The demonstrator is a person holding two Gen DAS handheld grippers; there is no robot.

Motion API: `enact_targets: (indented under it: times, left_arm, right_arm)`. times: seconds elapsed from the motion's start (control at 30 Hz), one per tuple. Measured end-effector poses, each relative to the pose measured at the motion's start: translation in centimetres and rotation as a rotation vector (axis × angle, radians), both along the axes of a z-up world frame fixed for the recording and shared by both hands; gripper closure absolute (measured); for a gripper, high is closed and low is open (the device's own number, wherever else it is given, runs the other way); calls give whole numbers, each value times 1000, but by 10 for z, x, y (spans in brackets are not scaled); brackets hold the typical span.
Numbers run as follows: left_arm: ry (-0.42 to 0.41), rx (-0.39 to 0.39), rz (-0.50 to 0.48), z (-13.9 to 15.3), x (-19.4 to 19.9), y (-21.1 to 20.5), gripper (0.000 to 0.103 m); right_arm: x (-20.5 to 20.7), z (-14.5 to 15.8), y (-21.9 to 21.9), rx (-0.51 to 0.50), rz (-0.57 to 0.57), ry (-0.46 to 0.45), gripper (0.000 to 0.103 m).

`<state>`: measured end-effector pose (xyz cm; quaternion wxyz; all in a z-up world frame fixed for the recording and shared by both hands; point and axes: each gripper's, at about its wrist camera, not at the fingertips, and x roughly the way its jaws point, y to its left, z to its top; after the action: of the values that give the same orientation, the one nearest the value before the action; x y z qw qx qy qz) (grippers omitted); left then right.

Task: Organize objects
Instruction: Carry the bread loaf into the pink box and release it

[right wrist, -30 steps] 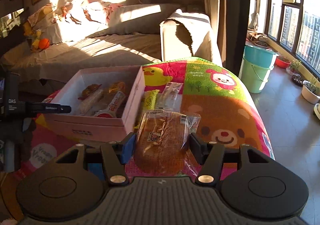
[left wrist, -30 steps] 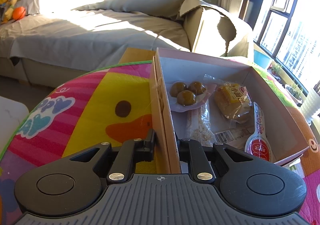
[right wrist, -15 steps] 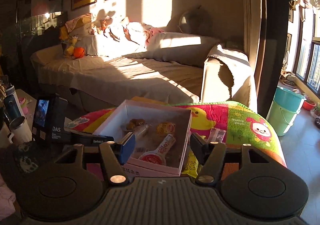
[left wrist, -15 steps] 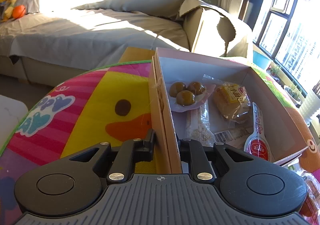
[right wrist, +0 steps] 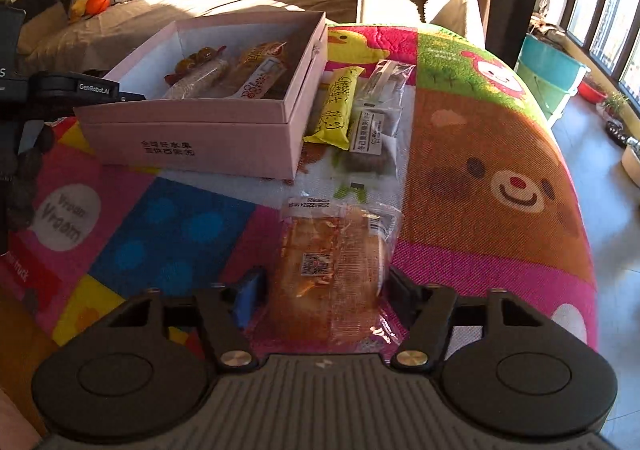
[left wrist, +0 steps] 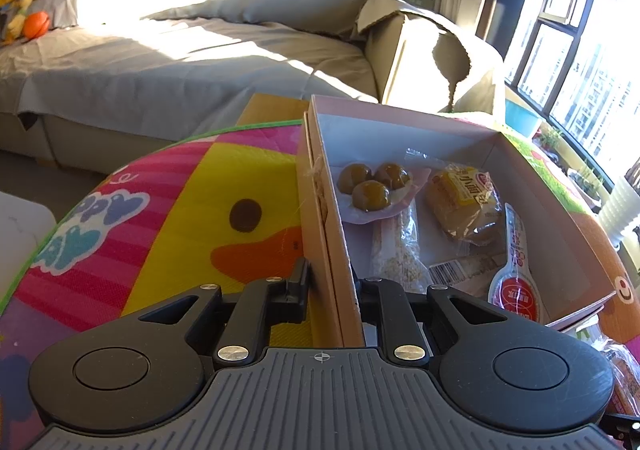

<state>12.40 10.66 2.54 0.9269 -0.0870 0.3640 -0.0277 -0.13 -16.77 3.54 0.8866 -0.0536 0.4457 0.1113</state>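
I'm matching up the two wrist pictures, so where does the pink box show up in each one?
Left wrist view: the pink box fills the centre-right, its near wall clamped in the left tool.
Right wrist view: the box sits upper left, beyond the bread packet.
Shared landmark: the red-capped sauce pouch inside it.

Bare mat (right wrist: 480, 178) right of packets (right wrist: 372, 118)

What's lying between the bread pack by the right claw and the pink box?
In the right wrist view, only bare mat separates the bread pack from the pink box.
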Motion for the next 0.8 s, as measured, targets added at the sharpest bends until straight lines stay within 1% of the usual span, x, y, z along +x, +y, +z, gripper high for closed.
enact_targets:
  times: [0.07,0.17,0.23,0.27,0.4,0.5,0.57,0.6,0.7,0.8]
  left_arm:
    - [0,0,0,0,0,0,85]
    - [0,0,0,0,0,0,85]
    - [0,1,1,0,0,0,85]
    - [0,1,1,0,0,0,85]
    - [-1,0,1,0,0,0,85]
    - [0,1,0,0,0,0,85]
    - [0,1,0,0,0,0,85]
    - [1,2,-1,0,0,0,85]
    - [2,3,-2,0,1,-1,85]
    - [1,4,-2,0,1,-1,85]
  right_arm:
    - [-3,3,5,7,32,15,45]
    - [-9,12,13,47,91,39,45]
    - [-16,25,23,69,139,19,45]
    - [-18,32,26,77,153,-3,45]
    - [-14,85,41,157,189,-180,45]
    - [1,123,48,239,173,-316,45]
    - [14,139,53,284,154,-380,45]
    - [22,144,56,300,144,-396,45]
    - [46,142,68,319,122,-391,45]
    - [66,127,79,320,115,-326,45]
